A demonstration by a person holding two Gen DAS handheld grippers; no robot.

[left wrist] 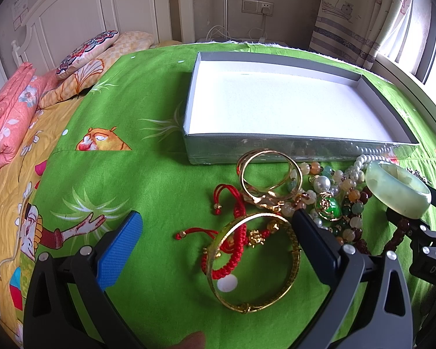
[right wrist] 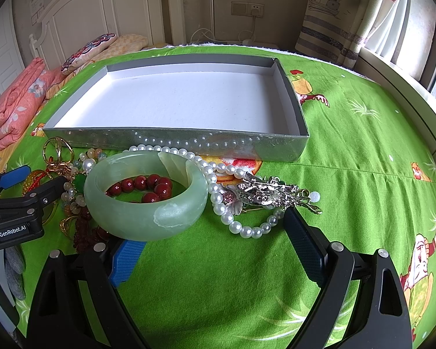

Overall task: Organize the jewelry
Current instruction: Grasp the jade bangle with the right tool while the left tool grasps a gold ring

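A heap of jewelry lies on the green cloth in front of a shallow grey box [left wrist: 276, 149] with a white floor. My left gripper [left wrist: 218, 215] is open, low over a gold bangle [left wrist: 287, 285] tangled with a red cord bracelet [left wrist: 232, 250]. Its right finger touches or overlaps the bangle's rim. Thin gold rings [left wrist: 269, 174] and mixed beads [left wrist: 348, 200] lie just beyond. My right gripper [right wrist: 209, 228] is open too. A pale jade bangle [right wrist: 145, 212] rests on dark red beads [right wrist: 148, 184] right ahead of its left finger. A pearl necklace [right wrist: 218, 174] and a silver brooch [right wrist: 267, 193] lie beside it.
The grey box [right wrist: 174, 141] holds nothing. The cloth [right wrist: 363, 160] covers a bed, with folded pink bedding [left wrist: 8, 116] and pillows [left wrist: 84, 52] at the left, a headboard behind and a curtained window at the right. Each gripper shows at the edge of the other's view.
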